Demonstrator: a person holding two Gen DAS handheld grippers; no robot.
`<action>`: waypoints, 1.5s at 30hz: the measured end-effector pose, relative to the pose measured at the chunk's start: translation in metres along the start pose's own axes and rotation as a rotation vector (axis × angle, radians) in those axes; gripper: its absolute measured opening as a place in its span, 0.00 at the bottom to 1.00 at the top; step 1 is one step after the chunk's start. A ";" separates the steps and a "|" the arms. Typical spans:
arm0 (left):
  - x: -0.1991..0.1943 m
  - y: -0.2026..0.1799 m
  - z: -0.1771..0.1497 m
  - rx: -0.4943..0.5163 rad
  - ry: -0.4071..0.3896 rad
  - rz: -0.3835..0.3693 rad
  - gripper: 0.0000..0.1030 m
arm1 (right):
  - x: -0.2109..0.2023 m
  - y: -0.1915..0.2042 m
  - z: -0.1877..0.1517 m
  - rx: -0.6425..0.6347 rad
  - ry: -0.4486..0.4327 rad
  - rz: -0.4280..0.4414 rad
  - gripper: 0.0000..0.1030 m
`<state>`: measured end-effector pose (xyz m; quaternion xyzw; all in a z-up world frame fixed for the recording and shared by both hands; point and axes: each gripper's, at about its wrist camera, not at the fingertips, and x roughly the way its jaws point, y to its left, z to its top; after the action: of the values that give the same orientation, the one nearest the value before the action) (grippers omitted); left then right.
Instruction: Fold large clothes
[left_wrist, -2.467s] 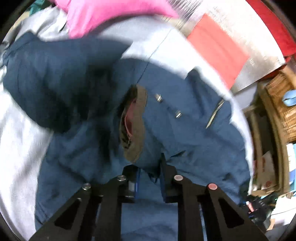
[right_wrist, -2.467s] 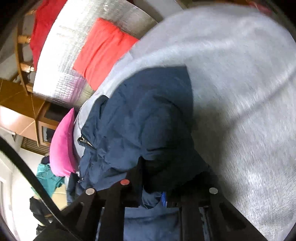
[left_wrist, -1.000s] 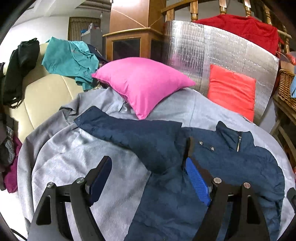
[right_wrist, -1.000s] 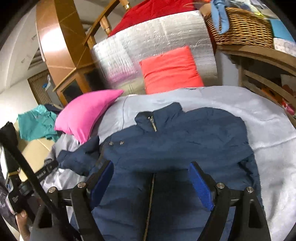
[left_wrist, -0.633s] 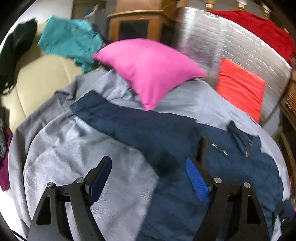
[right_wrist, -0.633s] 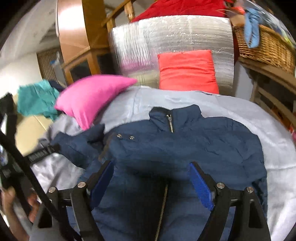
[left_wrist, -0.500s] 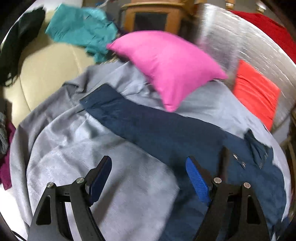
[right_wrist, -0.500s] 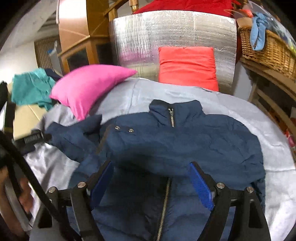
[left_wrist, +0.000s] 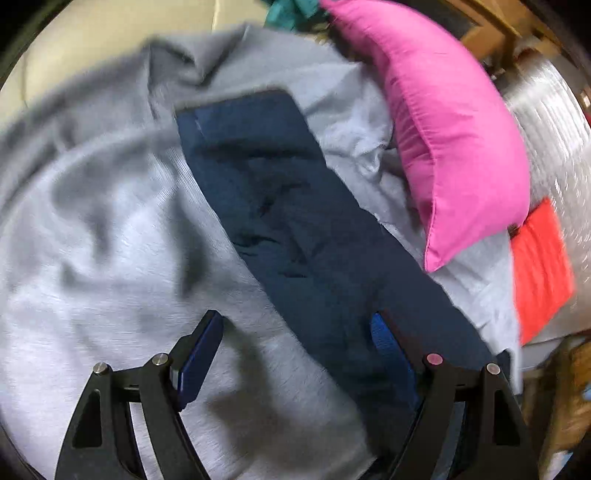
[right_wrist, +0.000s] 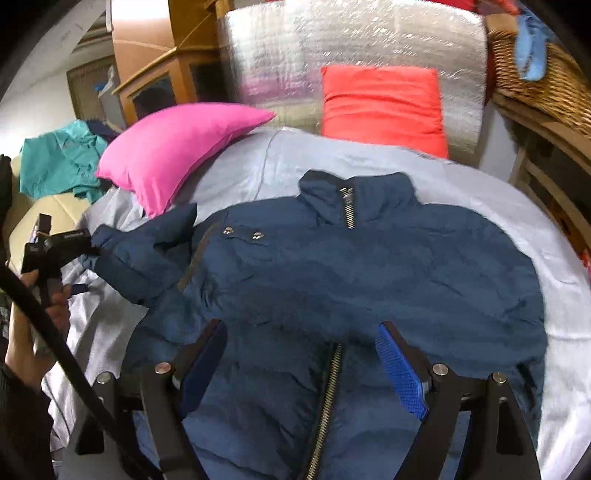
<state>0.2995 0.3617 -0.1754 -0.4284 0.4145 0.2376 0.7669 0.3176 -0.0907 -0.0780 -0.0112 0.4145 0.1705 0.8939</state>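
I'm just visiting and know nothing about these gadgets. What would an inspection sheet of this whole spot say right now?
Surface: grey blanket, rumpled, over a bed.
Job's things: navy jacket front up, zip partly open; one sleeve stretched out flat.
Clutter: pink pillow and red cushion at the far edge.
Grippers: left gripper open over the sleeve; right gripper open above the jacket front.
Cables: black cable beside the person's hand.
Surroundings: silver foil board, wicker basket, teal garment, wooden cabinet.

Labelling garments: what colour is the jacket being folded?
Navy blue jacket with a metal zipper; clearest in the right wrist view.
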 end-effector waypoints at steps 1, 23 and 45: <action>0.007 0.002 0.003 -0.023 0.018 -0.027 0.80 | 0.007 0.001 0.004 0.002 0.016 0.038 0.83; -0.036 0.014 0.043 -0.092 -0.177 -0.075 0.10 | 0.036 0.006 -0.003 0.012 0.064 0.185 0.82; -0.143 -0.220 -0.276 1.010 -0.363 -0.278 0.07 | -0.014 -0.163 0.012 0.474 -0.058 0.474 0.80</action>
<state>0.2607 0.0097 -0.0335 -0.0105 0.2778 -0.0241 0.9603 0.3691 -0.2466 -0.0797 0.2985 0.4082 0.2724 0.8186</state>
